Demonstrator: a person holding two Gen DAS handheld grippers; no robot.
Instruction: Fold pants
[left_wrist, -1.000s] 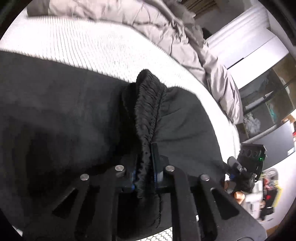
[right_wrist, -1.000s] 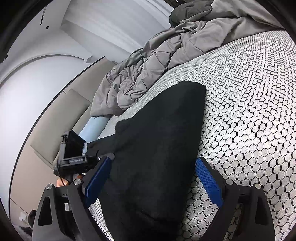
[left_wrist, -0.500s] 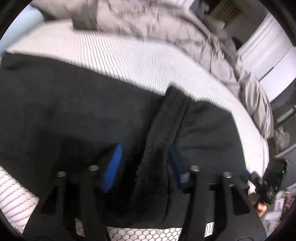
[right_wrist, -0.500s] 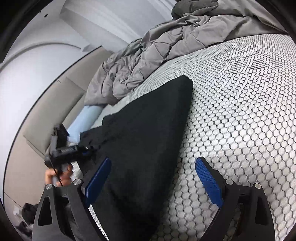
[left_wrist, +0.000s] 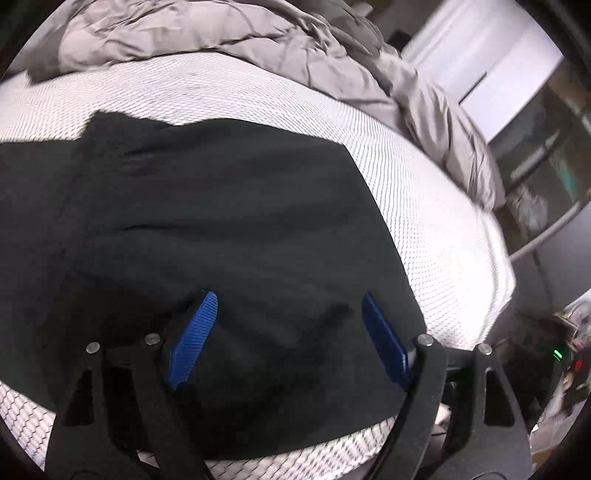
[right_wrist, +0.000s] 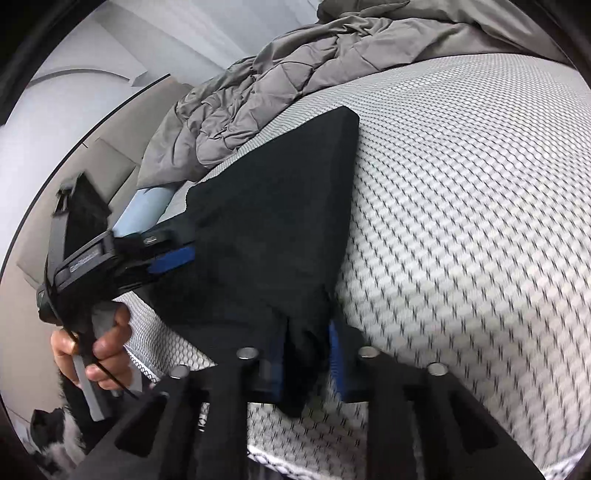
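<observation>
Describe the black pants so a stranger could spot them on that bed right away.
Start from the white honeycomb-patterned mattress with the rumpled grey duvet piled at its far end. The pants lie flat on the near part, one corner pinched in the right claw. They are the only black fabric there.

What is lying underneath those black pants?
The black pants lie on a white honeycomb-patterned mattress, visible all around them. Anything directly beneath the fabric is covered, so it cannot be seen.
</observation>
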